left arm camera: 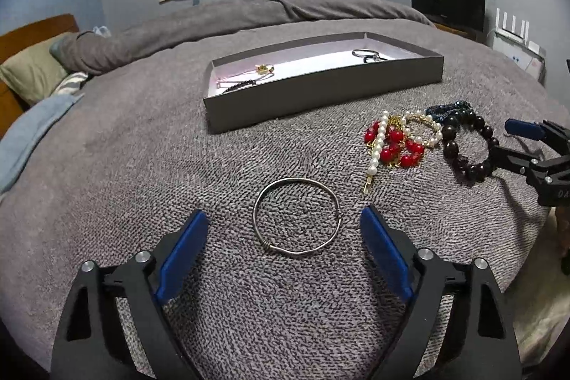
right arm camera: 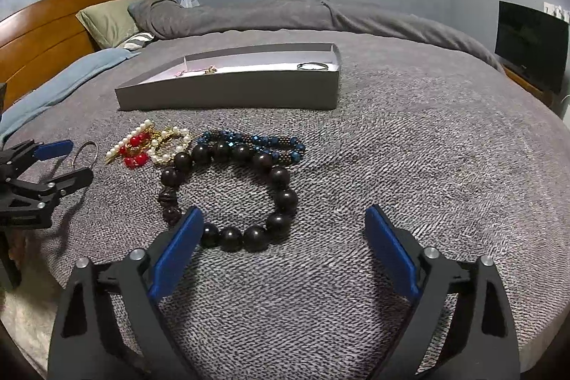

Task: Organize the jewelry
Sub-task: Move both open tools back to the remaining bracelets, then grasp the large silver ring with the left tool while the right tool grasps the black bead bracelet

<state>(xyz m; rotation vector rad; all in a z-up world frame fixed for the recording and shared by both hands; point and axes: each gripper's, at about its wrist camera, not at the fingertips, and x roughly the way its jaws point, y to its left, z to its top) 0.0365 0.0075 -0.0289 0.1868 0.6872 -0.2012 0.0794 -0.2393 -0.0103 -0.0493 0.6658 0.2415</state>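
A thin silver bangle (left arm camera: 295, 180) lies flat on the grey blanket, just ahead of and between the blue pads of my left gripper (left arm camera: 283, 214), which stands open and touches nothing. A bracelet of large dark beads (right arm camera: 286, 200) lies in front of my right gripper (right arm camera: 282, 212), open too, its left pad (right arm camera: 178, 251) over the bracelet's near left part. Red-bead and pearl bracelets (left arm camera: 395, 145) and a blue beaded one (right arm camera: 256, 141) lie between the two. The grey box (left arm camera: 320, 95) beyond them holds a gold piece (left arm camera: 263, 69), a dark strand and silver rings (left arm camera: 367, 56).
Pillows (right arm camera: 107, 20) and a wooden headboard (right arm camera: 42, 34) are at the far left, with a rolled grey duvet (right arm camera: 285, 13) across the back. A light blue cloth (left arm camera: 25, 138) lies at the left. A dark screen (right arm camera: 530, 41) stands off the bed's right side.
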